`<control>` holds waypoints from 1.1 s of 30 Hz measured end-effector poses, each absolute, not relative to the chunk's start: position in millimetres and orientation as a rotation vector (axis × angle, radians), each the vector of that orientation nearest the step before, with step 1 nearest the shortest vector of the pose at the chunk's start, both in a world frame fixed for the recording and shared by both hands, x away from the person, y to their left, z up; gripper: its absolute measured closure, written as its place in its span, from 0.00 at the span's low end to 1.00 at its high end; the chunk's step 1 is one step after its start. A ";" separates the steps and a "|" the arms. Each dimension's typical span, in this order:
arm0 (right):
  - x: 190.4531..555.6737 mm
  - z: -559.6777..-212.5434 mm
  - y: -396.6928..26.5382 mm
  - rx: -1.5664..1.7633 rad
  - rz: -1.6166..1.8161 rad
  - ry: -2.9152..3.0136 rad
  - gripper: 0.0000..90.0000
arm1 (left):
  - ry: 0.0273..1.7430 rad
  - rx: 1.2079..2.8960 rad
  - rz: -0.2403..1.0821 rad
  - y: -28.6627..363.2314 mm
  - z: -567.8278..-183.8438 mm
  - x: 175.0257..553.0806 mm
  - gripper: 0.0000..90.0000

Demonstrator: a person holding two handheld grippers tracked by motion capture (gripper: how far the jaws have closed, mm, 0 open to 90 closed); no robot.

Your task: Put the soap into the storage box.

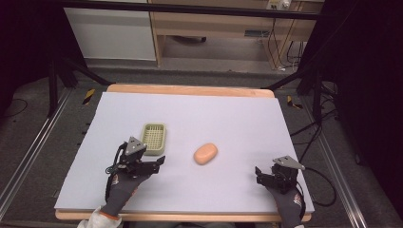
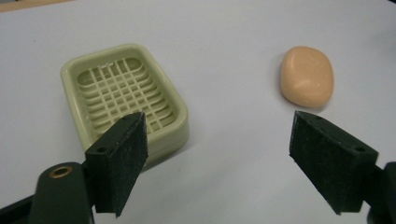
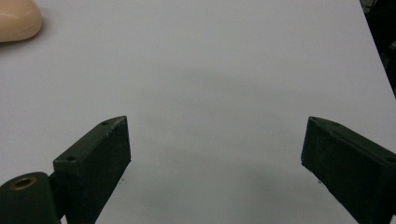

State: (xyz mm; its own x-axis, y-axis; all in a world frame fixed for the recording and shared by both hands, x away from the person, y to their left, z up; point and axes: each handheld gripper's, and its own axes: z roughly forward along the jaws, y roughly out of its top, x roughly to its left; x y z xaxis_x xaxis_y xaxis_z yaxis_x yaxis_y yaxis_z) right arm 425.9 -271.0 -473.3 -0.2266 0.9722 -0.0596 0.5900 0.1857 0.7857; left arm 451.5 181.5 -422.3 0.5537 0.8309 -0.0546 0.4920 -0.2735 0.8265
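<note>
Soap bar, peach-coloured and rounded (image 1: 206, 153), lies loose on the pale lilac table sheet (image 1: 228, 118), between two wide-open grippers.

Nearest the person, the left gripper (image 1: 160, 161) and the right gripper (image 1: 259, 172) sit low over the sheet's near part, each held in a dark-gloved hand, jaws spread apart and holding nothing. In the left gripper view the soap (image 2: 307, 76) is a smooth, glossy pebble shape with softened corners, lying flat beyond the gripper's right-hand jaw. Just left of it, apart from it, rests the pale green rectangular plastic soap dish (image 2: 123, 95), its slatted grid floor bare. In the right gripper view the soap's edge (image 3: 17, 19) shows at the top left corner.
</note>
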 end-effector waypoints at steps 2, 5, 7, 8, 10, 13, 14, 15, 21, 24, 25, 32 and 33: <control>426.0 -473.2 -270.9 1.460 0.868 1.895 0.09 | 1.057 1.935 0.496 176.7 -418.8 453.1 0.21; 426.0 -473.0 -270.7 1.460 0.868 1.895 0.09 | 1.046 1.937 0.491 171.5 -415.9 454.6 0.21; 425.9 -472.9 -270.6 1.460 0.867 1.895 0.09 | 1.035 1.939 0.488 167.8 -413.8 455.5 0.21; 425.9 -472.9 -270.6 1.460 0.867 1.895 0.09 | 1.035 1.939 0.488 167.8 -413.8 455.5 0.21; 425.9 -472.7 -270.6 1.460 0.867 1.894 0.09 | 1.026 1.942 0.486 163.8 -411.7 456.2 0.21; 426.0 -472.7 -270.7 1.460 0.867 1.894 0.09 | 1.011 1.946 0.483 158.1 -409.0 457.3 0.20; 426.0 -472.6 -270.7 1.459 0.867 1.894 0.09 | 1.001 1.949 0.482 154.3 -407.5 457.8 0.20; 426.0 -472.6 -270.7 1.459 0.867 1.894 0.09 | 1.001 1.949 0.482 154.3 -407.5 457.8 0.21; 426.1 -472.2 -270.3 1.462 0.867 1.892 0.09 | 0.975 1.967 0.475 141.4 -405.6 460.7 0.20; 426.1 -472.1 -270.3 1.462 0.866 1.892 0.09 | 0.968 1.967 0.472 138.4 -404.9 461.8 0.20; 426.2 -472.3 -270.6 1.455 0.867 1.896 0.09 | 0.964 1.979 0.476 135.2 -404.2 462.8 0.20; 426.6 -472.6 -270.0 1.452 0.868 1.899 0.09 | 0.952 2.001 0.473 126.7 -404.8 466.7 0.20; 426.6 -472.6 -270.1 1.453 0.869 1.899 0.09 | 0.946 2.015 0.468 123.8 -405.4 468.7 0.21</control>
